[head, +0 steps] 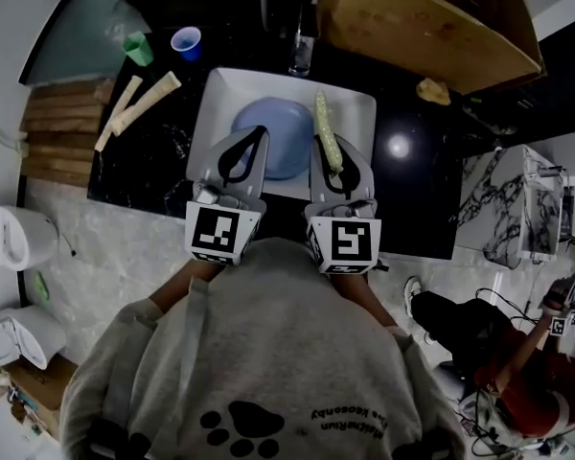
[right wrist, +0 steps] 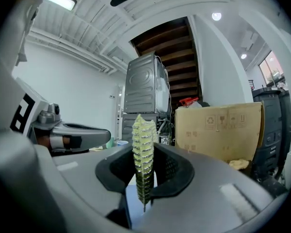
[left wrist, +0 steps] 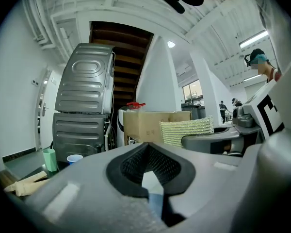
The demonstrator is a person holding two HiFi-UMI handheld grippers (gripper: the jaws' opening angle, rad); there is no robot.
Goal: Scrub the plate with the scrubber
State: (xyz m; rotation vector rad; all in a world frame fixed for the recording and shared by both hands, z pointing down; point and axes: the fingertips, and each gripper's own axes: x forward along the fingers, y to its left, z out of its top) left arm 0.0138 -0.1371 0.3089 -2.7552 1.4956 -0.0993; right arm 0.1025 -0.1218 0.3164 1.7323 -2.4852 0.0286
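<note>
A round blue plate [head: 280,140] lies flat in the white square sink [head: 359,113] set in the black counter. My left gripper [head: 260,134] hovers over the plate's left part with its jaws shut and nothing showing between the tips; from the left gripper view [left wrist: 146,145] only a sliver of white sink and blue plate appears through the gap below. The right gripper [head: 330,147] is over the plate's right edge, shut on a yellow-green mesh scrubber [head: 325,127]. That scrubber [right wrist: 142,144] stands edge-on between the jaws of my right gripper [right wrist: 144,155] and sticks out past them.
A faucet [head: 300,54] stands behind the sink. A blue cup [head: 186,42], a green cup [head: 139,49] and pale sticks [head: 142,103] sit at the counter's left. A cardboard box [head: 422,22] and a yellow lump [head: 433,91] are at the right. A person [head: 517,377] crouches lower right.
</note>
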